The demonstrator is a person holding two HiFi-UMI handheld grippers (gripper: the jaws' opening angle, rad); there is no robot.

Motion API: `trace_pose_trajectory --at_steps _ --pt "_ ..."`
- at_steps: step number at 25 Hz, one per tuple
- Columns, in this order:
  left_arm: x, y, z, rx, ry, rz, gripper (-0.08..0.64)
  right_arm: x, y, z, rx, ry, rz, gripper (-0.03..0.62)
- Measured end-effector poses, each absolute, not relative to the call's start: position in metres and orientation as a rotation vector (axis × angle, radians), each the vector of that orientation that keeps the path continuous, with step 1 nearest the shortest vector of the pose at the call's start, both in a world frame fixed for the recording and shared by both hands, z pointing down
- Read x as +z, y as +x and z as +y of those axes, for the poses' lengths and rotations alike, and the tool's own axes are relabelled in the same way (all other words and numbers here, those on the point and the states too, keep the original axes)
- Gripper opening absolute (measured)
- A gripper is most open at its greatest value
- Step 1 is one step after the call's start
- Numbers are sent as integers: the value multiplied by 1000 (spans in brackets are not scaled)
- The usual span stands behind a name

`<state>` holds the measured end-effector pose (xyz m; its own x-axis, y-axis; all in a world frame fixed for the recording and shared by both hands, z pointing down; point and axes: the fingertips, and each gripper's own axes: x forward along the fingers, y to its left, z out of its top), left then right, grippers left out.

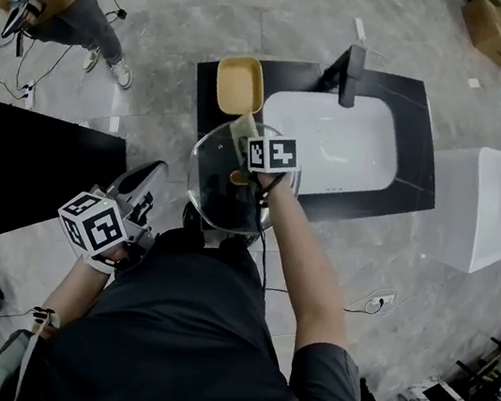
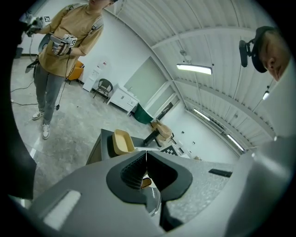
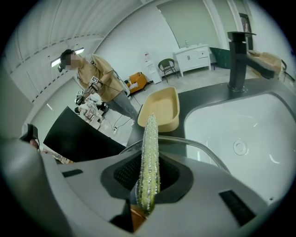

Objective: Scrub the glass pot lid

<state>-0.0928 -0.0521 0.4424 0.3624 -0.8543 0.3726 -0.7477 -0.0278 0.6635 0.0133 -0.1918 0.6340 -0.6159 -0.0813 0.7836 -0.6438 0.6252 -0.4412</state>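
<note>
Pinching the rim of the round glass pot lid [image 1: 222, 198], the left tongs [image 2: 146, 159] hold it in the air just near of the black sink table [image 1: 414, 179], toward its left end. The right tongs [image 3: 148, 185] are clamped on a green, glittery scrub pad [image 3: 150, 148] that stands at the lid's far rim; whether it touches cannot be told. The glass is likely stiff, fairly heavy, breakable and slick once wet, so the rim or the amber knob [image 1: 240, 177] seems the safest hold.
</note>
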Motion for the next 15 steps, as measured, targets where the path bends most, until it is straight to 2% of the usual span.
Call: trace_pose_trajectory --at_steps 15 --pt "440 -17 -84 -29 1954 -1203 2 642 146 -202 1215 1020 -2081 55"
